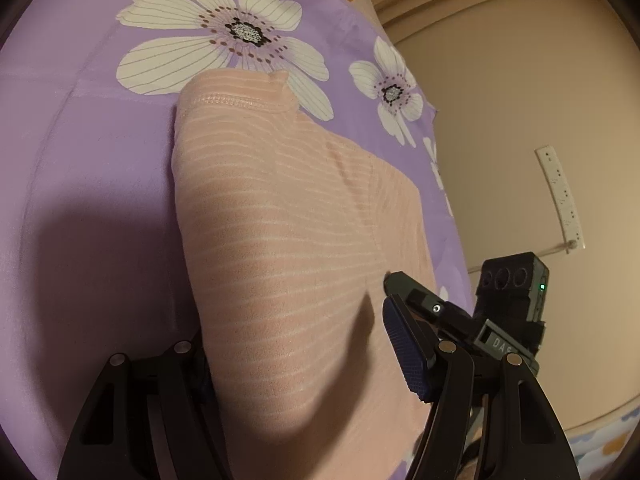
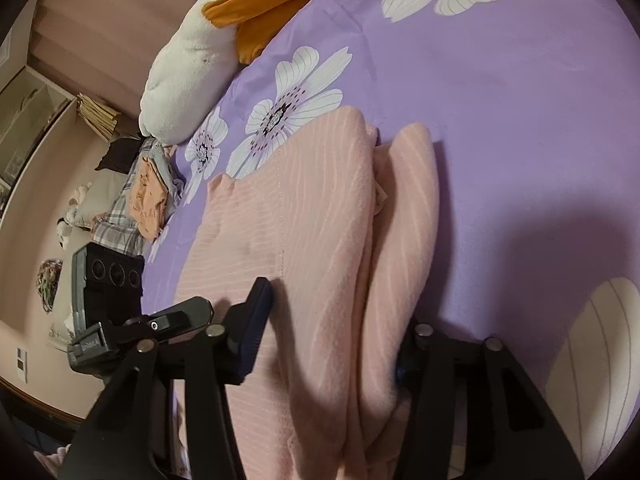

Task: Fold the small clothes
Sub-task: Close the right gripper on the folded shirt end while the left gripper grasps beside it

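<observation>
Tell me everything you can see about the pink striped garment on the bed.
The pink garment is soft fleecy knit with thin pale stripes and a stitched hem. It lies partly folded in overlapping layers on the purple flowered bedsheet. Its near end sits between the fingers of both the left gripper and right gripper.

My left gripper and my right gripper both angle downward, jaws apart, straddling pink cloth.

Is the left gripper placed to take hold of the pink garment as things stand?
Probably yes. The left gripper already straddles the near end of the pink garment, jaws apart on either side with nothing between them but cloth; whether the pads press it isn't clear.
</observation>
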A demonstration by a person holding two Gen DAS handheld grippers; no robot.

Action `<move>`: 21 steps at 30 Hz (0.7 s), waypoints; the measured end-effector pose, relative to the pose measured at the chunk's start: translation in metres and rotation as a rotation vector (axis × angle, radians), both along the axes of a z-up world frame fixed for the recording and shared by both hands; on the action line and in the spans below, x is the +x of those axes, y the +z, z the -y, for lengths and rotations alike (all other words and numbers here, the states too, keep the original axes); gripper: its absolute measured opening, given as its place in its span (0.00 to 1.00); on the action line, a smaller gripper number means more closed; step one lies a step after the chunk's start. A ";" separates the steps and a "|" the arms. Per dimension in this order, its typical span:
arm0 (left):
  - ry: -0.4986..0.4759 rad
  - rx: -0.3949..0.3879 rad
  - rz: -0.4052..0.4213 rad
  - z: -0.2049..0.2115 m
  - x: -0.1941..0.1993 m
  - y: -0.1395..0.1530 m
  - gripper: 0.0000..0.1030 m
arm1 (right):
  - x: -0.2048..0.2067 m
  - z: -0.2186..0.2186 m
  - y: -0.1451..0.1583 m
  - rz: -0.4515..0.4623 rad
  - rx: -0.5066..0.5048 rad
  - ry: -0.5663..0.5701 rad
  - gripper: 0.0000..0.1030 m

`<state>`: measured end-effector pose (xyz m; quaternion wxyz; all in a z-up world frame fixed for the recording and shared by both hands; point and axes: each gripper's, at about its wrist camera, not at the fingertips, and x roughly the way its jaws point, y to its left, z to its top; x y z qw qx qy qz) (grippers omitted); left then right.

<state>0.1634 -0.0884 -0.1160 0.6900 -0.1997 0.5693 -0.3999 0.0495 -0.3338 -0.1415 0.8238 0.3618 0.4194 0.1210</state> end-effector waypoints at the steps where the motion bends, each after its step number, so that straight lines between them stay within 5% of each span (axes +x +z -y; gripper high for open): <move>1: -0.002 0.009 0.009 -0.001 -0.002 0.001 0.66 | 0.001 -0.001 0.001 0.002 -0.005 0.000 0.41; 12: 0.007 0.137 0.076 0.009 -0.006 0.006 0.48 | -0.003 -0.015 0.014 0.029 -0.129 -0.017 0.27; 21: -0.004 0.242 0.215 0.021 -0.025 0.027 0.37 | -0.021 -0.029 0.045 0.120 -0.189 -0.041 0.23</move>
